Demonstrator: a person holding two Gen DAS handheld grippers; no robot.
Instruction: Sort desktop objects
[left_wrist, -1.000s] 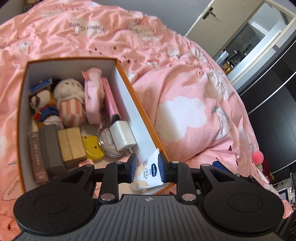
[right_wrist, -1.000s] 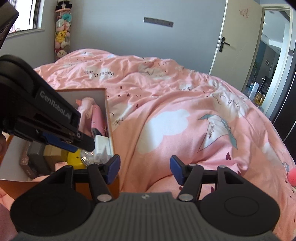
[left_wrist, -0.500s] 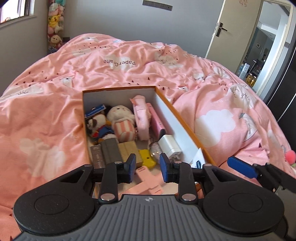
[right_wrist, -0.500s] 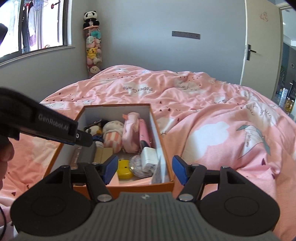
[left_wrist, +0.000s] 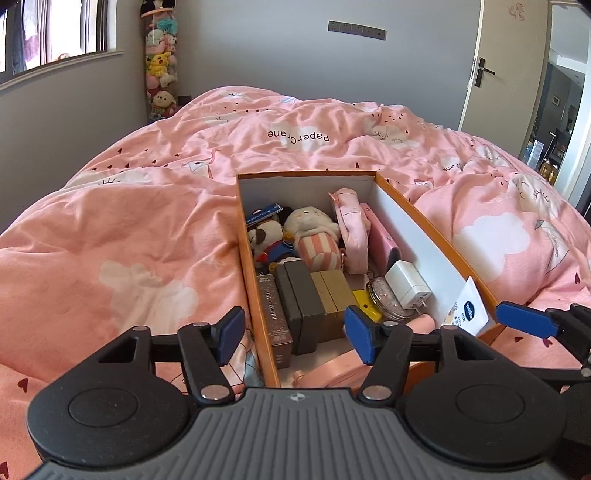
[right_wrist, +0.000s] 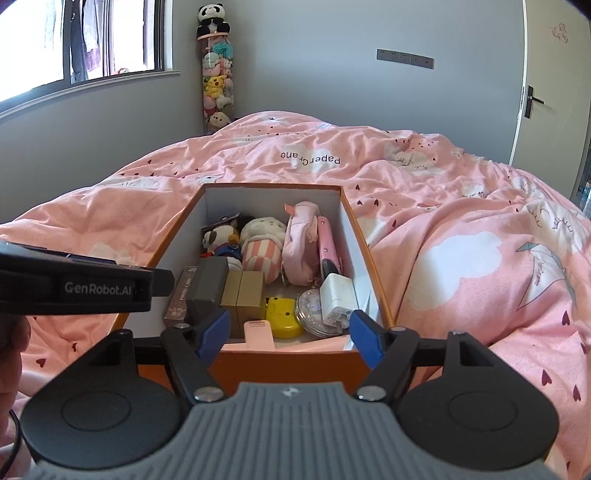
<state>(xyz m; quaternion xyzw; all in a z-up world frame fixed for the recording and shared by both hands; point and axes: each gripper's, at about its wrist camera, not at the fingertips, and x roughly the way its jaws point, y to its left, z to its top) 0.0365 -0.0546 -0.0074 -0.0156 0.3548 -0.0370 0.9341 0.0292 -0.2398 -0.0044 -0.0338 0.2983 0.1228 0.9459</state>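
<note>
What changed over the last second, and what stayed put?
The left gripper let go of the white sachet, which now leans inside the box; its fingers are opening, empty. The right gripper is opening too, empty. The box's other contents stayed put.

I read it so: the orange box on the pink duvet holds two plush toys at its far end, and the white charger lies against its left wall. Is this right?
Not quite. The white charger lies against the right wall of the orange box, not the left; the right wrist view shows this. The rest is right: the box sits on the pink duvet, and two plush toys are at its far end.
</note>
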